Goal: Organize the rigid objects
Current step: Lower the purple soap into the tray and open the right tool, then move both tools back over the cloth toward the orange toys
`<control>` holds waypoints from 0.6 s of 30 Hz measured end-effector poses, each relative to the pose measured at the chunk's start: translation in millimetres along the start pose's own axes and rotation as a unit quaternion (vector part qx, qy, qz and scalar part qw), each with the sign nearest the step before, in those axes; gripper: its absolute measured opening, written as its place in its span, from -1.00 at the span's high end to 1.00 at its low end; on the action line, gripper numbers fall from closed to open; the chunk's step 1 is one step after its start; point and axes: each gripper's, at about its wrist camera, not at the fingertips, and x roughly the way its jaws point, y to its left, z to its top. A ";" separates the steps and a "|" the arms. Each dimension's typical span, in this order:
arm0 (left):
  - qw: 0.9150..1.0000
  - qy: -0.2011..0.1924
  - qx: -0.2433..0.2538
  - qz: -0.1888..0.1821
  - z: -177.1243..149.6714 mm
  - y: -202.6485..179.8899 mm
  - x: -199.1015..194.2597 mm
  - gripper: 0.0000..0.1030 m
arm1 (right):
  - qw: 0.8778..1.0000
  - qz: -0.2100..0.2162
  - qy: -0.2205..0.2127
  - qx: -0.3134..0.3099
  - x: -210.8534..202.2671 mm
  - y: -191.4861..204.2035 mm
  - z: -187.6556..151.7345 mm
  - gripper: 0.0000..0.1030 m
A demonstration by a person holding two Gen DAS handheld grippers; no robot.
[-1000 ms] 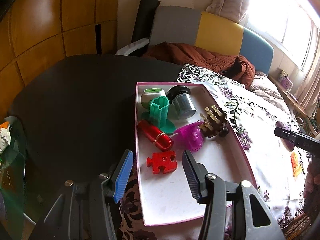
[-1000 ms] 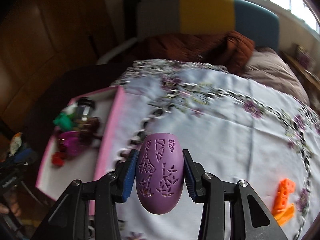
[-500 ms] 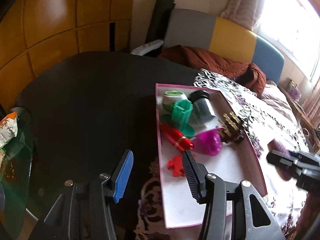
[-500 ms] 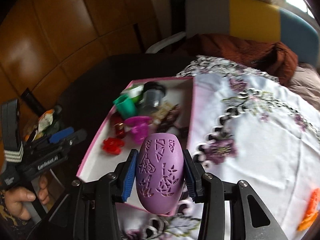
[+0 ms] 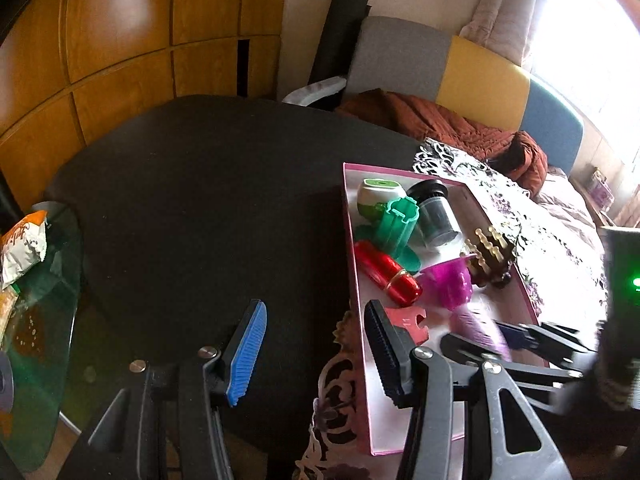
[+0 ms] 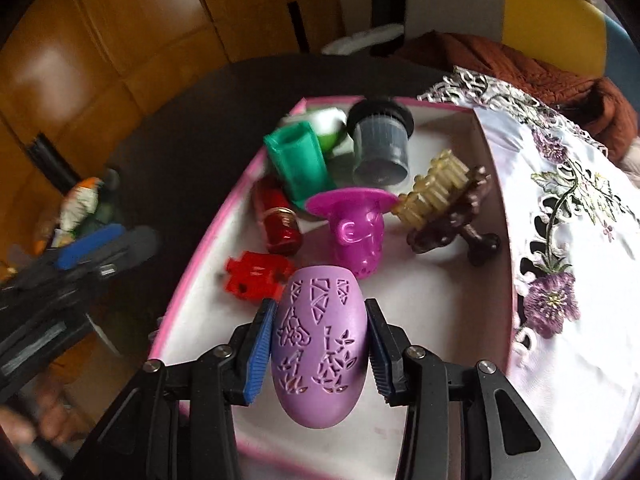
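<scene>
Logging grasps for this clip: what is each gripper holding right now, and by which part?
The right gripper holds a lilac egg-shaped carved shell, its jaws clamping the two long sides at mid-body. The left gripper holds nothing, jaws apart.

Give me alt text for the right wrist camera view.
The right gripper holds a lilac carved egg in its jaws above a pink-rimmed tray that contains small toys: a red puzzle piece, a magenta cup and a green holder.
</scene>
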 end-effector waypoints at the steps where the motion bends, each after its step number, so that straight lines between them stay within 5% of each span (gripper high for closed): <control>1: 1.000 0.000 0.001 -0.001 -0.4 -0.1 -0.3 0.00 | 1.000 0.003 0.003 0.002 3.8 0.8 0.0 0.14; 18: 1.000 -0.002 0.008 -0.002 -2.0 -3.1 -3.9 0.00 | 0.999 0.000 -0.033 -0.003 -20.5 0.7 -4.9 -0.15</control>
